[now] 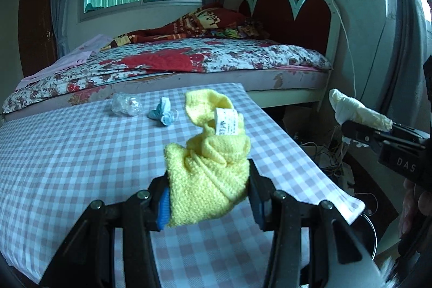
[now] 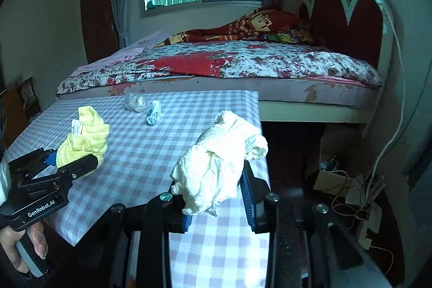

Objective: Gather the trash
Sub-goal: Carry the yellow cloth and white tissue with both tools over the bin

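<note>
In the left wrist view, the left hand-held gripper (image 1: 208, 196) was clamped on a yellow knitted cloth with a white label (image 1: 208, 169) above the checked tabletop (image 1: 67, 153); crumpled clear plastic wrap (image 1: 126, 104) and a crumpled pale blue mask (image 1: 163, 115) remained uncollected. In the right wrist view, the right hand-held gripper (image 2: 216, 207) was clamped on a crumpled cream tissue wad (image 2: 218, 163).

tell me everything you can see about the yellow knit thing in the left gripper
The yellow knit cloth is soft, loosely knitted and crumpled into a bundle, with a white printed label sticking out near its top. The left gripper is shut on its lower part, holding it lifted above the checkered tablecloth, upper folds flopping forward.
</note>
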### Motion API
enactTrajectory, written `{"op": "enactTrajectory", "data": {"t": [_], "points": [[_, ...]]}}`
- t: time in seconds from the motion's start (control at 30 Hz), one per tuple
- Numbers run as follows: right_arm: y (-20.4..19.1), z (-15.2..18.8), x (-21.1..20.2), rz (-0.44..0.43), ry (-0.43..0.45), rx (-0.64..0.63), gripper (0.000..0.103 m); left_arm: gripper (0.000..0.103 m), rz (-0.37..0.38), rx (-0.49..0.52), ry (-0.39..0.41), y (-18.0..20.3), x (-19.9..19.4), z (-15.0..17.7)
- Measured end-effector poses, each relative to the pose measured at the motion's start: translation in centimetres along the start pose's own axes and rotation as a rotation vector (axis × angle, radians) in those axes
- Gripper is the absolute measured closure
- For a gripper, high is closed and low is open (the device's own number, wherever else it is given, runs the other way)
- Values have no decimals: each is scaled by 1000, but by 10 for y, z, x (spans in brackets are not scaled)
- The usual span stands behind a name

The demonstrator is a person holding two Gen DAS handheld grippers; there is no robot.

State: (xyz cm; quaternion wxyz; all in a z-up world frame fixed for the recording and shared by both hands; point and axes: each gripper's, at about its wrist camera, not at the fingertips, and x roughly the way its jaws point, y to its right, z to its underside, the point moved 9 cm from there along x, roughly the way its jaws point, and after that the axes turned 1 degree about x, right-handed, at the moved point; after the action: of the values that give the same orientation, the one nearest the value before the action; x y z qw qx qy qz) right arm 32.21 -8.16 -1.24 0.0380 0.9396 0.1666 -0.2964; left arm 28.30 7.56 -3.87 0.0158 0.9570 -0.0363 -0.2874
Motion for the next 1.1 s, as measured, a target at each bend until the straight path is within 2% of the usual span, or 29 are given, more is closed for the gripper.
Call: {"op": "enactTrajectory", "data": {"t": [0.2, 0.47, 0.77, 1.1], "points": [[24, 17, -42, 47, 34, 25, 71, 55, 59, 31, 4, 43, -17, 16], [64, 54, -81, 114, 41, 79, 71, 55, 160, 123, 8, 122, -33, 35], [122, 108, -114, 196, 10, 150, 71, 55, 285, 197, -26, 196, -38, 60], [163, 171, -135, 251, -55, 190, 71, 55, 428, 277, -82, 264, -31, 97]]}}
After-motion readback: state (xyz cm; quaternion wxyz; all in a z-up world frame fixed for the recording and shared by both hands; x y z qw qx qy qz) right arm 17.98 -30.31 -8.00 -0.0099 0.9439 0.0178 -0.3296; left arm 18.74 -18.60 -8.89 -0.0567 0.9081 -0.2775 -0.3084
